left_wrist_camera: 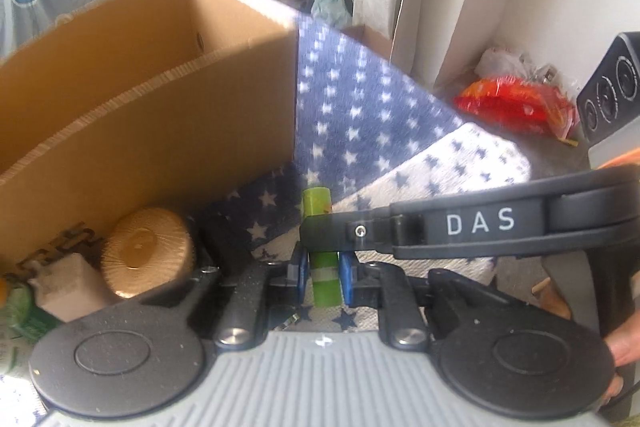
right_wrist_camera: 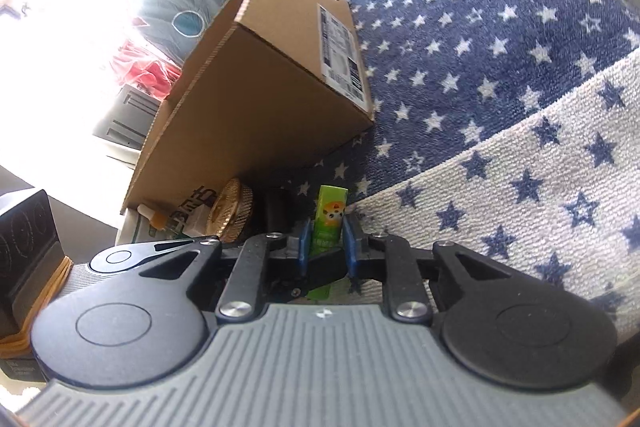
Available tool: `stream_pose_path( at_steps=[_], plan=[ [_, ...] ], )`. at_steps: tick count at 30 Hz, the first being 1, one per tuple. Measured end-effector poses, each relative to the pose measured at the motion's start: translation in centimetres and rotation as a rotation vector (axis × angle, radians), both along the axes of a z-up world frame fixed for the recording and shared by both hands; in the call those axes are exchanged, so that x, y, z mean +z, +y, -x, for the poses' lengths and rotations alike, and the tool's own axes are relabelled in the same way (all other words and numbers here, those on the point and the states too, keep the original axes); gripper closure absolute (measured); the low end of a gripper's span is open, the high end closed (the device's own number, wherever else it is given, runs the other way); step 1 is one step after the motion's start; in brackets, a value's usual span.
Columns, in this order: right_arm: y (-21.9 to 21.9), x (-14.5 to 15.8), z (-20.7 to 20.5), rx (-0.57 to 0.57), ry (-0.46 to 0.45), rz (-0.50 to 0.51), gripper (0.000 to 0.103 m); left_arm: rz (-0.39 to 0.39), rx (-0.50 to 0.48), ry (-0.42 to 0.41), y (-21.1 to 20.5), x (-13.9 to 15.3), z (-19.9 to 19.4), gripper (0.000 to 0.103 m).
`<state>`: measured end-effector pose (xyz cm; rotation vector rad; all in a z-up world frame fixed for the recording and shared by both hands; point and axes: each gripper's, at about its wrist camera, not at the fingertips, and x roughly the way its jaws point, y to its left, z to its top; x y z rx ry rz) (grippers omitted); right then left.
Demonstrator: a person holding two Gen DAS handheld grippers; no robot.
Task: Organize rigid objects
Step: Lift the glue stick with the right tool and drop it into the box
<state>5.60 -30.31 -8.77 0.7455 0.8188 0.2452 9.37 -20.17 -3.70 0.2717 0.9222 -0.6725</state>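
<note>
A green tube-like object [left_wrist_camera: 325, 273] with a cartoon label [right_wrist_camera: 331, 223] is held by both grippers at once. My left gripper [left_wrist_camera: 324, 277] is shut on its lower part, blue pads on either side. My right gripper [right_wrist_camera: 329, 247] is shut on it too, and its black arm marked DAS [left_wrist_camera: 472, 227] crosses the left wrist view over the tube. An open cardboard box [left_wrist_camera: 152, 99] stands on the star blanket just left of and beyond the tube; it also shows in the right wrist view [right_wrist_camera: 260, 99].
A round gold ribbed object [left_wrist_camera: 146, 253], a small white bottle [left_wrist_camera: 66, 287] and a green item [left_wrist_camera: 20, 311] lie at the box's foot. A star-patterned blanket [left_wrist_camera: 360, 115] covers the surface. A red bag [left_wrist_camera: 516, 105] and a black speaker [left_wrist_camera: 612, 87] sit right.
</note>
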Motion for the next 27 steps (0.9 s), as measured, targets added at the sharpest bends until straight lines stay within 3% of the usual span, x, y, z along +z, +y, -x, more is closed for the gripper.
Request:
stream_pose_path(
  at_steps=[8,13,18,22,27],
  plan=[
    [4.2,8.7,-0.4,0.096,-0.180,0.078,0.086,0.042,0.108,-0.202,4.9,8.2,1.1,0.085],
    [8.4,13.6,-5.9,0.237,-0.235,0.097,0.086,0.026,0.219,-0.188,8.7,11.6,-3.7,0.085],
    [11.5,14.2,-15.5,0.343,-0.091,0.041,0.086,-0.030,0.293,-0.043,11.1,10.5,-12.3,0.085],
    [14.0,12.0,-22.5,0.374,0.077,0.037,0.086,-0.073,0.351,0.081,13.3,7.9,-17.6,0.086],
    [15.5,8.9,-28.5,0.377,0.206,0.037,0.086,-0.157,0.389,0.155,13.6,4.2,-22.1,0.085]
  ],
)
